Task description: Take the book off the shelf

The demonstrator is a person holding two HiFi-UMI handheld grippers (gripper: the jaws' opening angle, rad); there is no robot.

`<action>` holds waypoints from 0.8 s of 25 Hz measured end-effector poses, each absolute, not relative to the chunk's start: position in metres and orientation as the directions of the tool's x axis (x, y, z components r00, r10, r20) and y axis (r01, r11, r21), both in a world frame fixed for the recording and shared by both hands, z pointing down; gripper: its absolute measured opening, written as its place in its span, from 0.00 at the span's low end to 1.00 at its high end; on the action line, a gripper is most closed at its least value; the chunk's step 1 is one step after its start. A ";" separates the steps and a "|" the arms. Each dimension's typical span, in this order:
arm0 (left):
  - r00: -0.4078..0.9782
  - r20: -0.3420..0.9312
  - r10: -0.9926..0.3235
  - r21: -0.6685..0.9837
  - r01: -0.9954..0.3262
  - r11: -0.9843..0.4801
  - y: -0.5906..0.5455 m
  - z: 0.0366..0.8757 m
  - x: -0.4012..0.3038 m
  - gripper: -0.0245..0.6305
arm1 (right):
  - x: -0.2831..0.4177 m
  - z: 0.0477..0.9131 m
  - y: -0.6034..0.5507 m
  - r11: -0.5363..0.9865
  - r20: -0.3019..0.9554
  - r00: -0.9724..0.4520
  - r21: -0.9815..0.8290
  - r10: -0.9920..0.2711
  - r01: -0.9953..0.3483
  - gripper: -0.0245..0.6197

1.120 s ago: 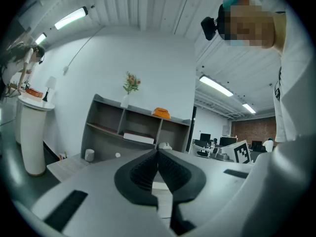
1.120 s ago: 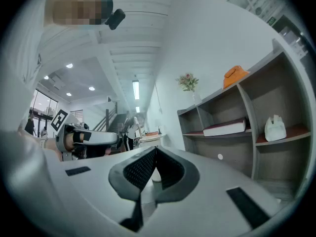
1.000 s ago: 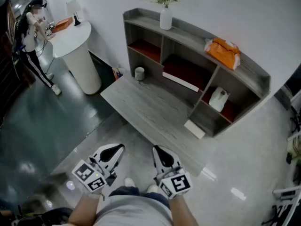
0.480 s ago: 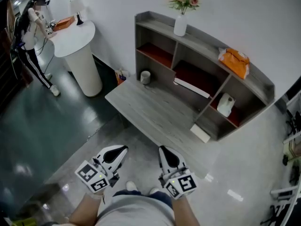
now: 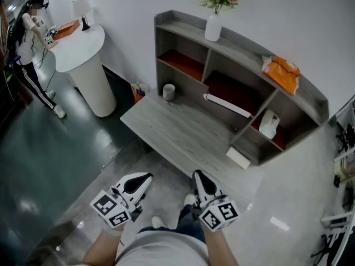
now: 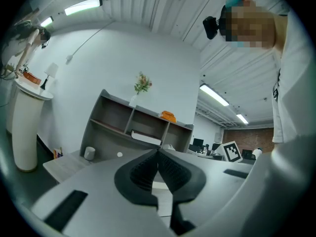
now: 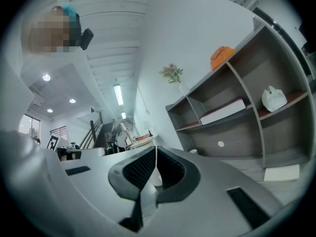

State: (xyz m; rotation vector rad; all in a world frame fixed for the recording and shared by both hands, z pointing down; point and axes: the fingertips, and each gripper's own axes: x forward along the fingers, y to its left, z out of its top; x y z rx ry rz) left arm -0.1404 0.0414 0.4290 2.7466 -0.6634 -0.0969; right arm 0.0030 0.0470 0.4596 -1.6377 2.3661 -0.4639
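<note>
The book (image 5: 227,105) lies flat in the middle compartment of the grey shelf (image 5: 183,27), showing a white page edge and a dark red cover. It also appears in the left gripper view (image 6: 146,138) and the right gripper view (image 7: 222,111). My left gripper (image 5: 146,177) and right gripper (image 5: 197,174) hang low in front of the desk (image 5: 172,134), well short of the shelf. Both point toward it. The left gripper (image 6: 158,151) is shut and empty, and so is the right gripper (image 7: 156,148).
On the shelf top stand a white vase of flowers (image 5: 213,25) and an orange bag (image 5: 282,71). A white object (image 5: 269,123) sits in the right compartment. A cup (image 5: 168,91) and a white block (image 5: 238,158) rest on the desk. A round white stand (image 5: 83,54) and a person (image 5: 25,35) are far left.
The head view has shifted, so the shelf and desk sit a little further right. Both grippers stay shut and low, the right one drifting slightly right.
</note>
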 end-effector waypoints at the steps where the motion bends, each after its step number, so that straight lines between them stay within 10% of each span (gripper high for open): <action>1: 0.889 0.011 -0.457 0.317 -0.437 -0.842 0.035 0.429 -0.136 0.06 | 0.009 0.460 0.039 0.323 -0.006 -0.348 -0.392 -0.937 -0.861 0.07; 20: 0.819 0.075 -0.569 0.304 -0.562 -0.769 -0.099 0.421 -0.020 0.06 | 0.118 0.472 -0.130 0.395 -0.086 -0.453 -0.648 -0.887 -0.651 0.07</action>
